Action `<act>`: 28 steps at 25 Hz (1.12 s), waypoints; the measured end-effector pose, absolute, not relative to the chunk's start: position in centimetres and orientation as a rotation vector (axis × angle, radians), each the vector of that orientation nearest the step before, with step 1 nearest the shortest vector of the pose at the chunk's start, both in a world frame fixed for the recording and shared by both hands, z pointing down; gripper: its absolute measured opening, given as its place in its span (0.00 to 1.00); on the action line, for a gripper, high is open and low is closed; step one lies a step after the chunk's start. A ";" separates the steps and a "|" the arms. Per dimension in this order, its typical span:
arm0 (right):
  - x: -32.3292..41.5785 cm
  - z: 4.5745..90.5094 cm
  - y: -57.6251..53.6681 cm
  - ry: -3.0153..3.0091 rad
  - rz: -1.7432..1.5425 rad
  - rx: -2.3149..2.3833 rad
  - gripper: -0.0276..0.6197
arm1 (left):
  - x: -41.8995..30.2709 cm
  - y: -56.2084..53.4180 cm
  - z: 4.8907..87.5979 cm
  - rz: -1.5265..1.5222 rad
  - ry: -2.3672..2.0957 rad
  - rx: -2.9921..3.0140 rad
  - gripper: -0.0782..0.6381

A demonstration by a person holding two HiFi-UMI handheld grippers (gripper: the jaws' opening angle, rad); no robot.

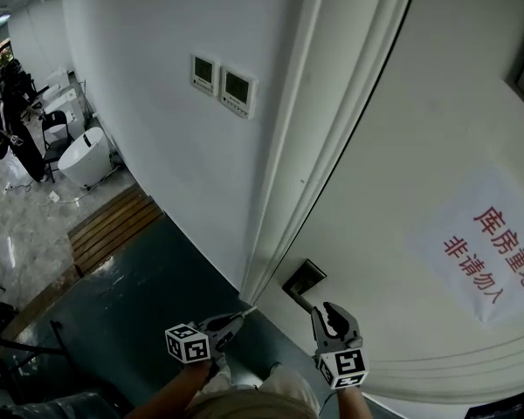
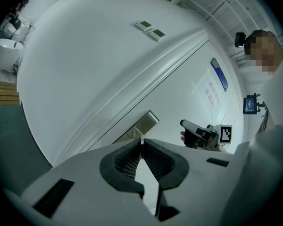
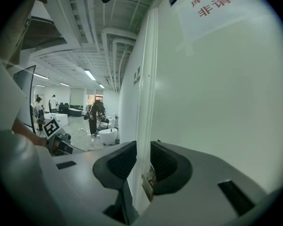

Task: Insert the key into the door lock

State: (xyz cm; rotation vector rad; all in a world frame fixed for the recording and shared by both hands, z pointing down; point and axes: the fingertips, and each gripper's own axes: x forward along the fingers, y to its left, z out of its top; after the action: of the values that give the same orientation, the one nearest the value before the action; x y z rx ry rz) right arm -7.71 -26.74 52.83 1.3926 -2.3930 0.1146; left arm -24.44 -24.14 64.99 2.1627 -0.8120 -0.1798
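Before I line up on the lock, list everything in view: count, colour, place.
door: one, white, right half of head view
door frame: one, white, left of the door
lock plate: one, dark, on the door near its frame edge
notice: one, white with red characters, on the door at right
wall panels: two, white, side by side on the wall left of the frame
bathtub: one, white, far left floor
wooden decking: one, brown, beside the bathtub
person: one, dark clothes, far left background
key: one, silver, held in the left gripper, tip out
left gripper: one, grey, shut on the key, lower left of the lock plate
right gripper: one, grey, jaws apart, empty, just below the lock plate
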 end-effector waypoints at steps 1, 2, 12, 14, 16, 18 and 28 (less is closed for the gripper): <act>-7.8 53.1 -26.8 -2.398 0.108 1.384 0.19 | -24.3 -24.3 65.3 -0.182 -0.810 2.150 0.15; -7.7 53.4 -27.0 -2.416 0.089 1.374 0.19 | -24.2 -24.5 65.6 -0.186 -0.811 2.134 0.15; -4.7 53.9 -27.8 -2.474 0.047 1.269 0.19 | -20.5 -26.7 68.8 -0.222 -0.843 1.982 0.15; -4.5 54.0 -27.8 -2.504 0.047 1.242 0.19 | -19.8 -27.0 69.5 -0.221 -0.855 1.970 0.15; -4.3 54.2 -27.7 -2.523 0.051 1.214 0.19 | -19.0 -27.1 70.0 -0.211 -0.863 1.962 0.15; -3.8 54.4 -27.5 -2.531 0.051 1.189 0.19 | -18.1 -27.2 70.6 -0.208 -0.866 1.946 0.15; -2.7 55.2 -26.0 -2.573 0.023 1.024 0.19 | -14.8 -28.5 72.6 -0.253 -0.923 1.889 0.15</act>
State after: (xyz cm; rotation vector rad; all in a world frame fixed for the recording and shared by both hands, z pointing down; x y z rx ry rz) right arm -2.75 -26.02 55.19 1.0242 -2.5725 0.0229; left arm -14.84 -28.51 72.61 1.8891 -0.9227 -0.2535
